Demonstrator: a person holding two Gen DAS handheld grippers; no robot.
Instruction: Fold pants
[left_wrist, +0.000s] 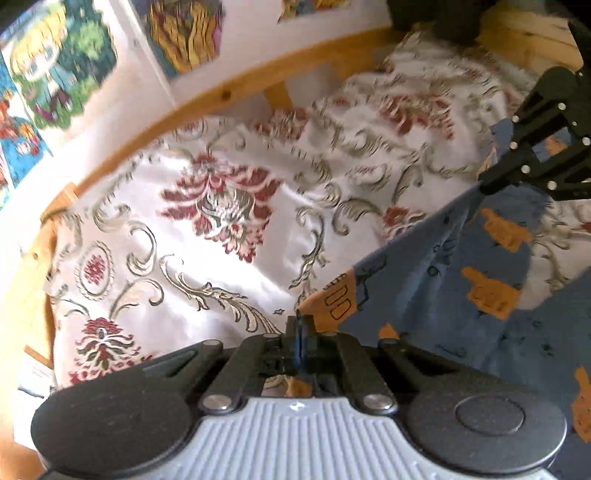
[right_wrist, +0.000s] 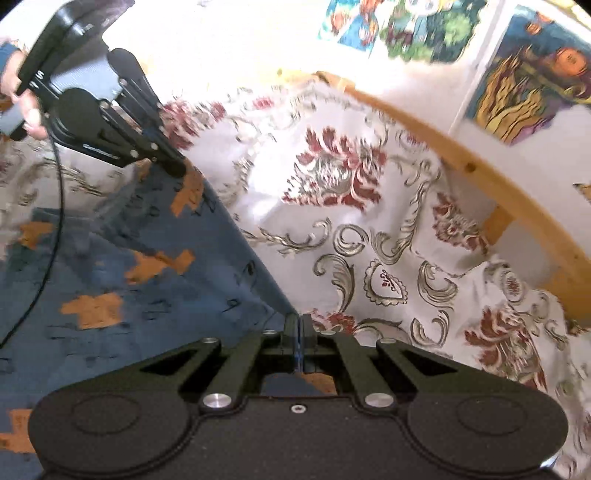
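Blue printed pants hang limp over the floral bedspread, light and soft. Left hand-held gripper and right hand-held gripper each pinch one taut edge; corners look the best hold.

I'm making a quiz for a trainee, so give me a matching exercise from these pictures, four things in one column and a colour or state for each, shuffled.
Things:
1. pants
2. bedspread
3. bed rail
4. left gripper

Colours or states:
A. light wood
B. shut on an edge of fabric
C. blue with orange shapes
D. white with red flowers and grey scrolls

Pairs: 1-C, 2-D, 3-A, 4-B
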